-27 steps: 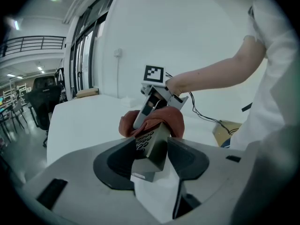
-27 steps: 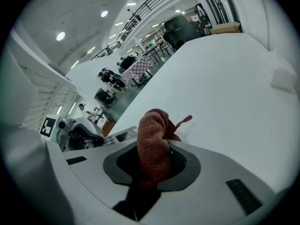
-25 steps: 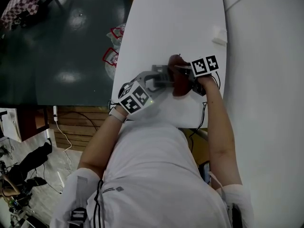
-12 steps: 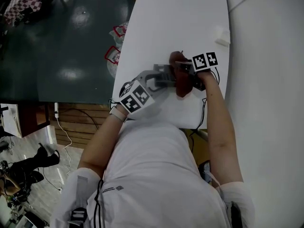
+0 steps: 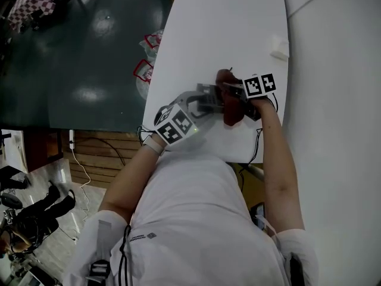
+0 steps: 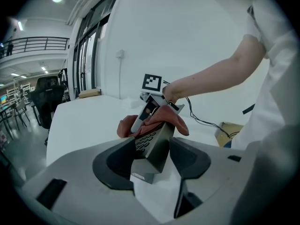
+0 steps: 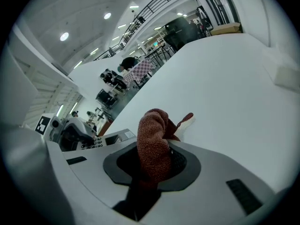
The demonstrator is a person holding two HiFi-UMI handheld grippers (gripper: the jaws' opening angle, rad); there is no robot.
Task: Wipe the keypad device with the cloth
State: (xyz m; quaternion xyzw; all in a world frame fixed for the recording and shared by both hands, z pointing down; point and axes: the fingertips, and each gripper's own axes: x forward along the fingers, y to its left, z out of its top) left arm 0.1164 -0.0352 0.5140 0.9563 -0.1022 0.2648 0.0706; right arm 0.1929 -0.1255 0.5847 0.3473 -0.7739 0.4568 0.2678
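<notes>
The grey keypad device (image 5: 208, 98) is near the front edge of the white table (image 5: 226, 22). It stands tilted between the jaws of my left gripper (image 5: 203, 100). Those jaws are opening, but both pads still touch the sides of the keypad device (image 6: 152, 146). The red-brown cloth (image 5: 231, 112) is bunched in my right gripper (image 5: 231, 94), which is shut on it. That cloth (image 6: 165, 117) drapes over the device's upper end. In the right gripper view the cloth (image 7: 152, 144) sticks up from between the jaws, and the keypad device (image 7: 101, 140) lies just to its left.
A small white block (image 5: 278, 46) lies at the table's far right. Black cables (image 5: 257, 142) hang off the front edge by my right arm. Left of the table is dark floor, with red-and-white bags (image 5: 146, 58) beside the edge.
Both grippers and the device have shifted slightly right and toward the table's front edge. The cloth has slid a little lower over the device.
</notes>
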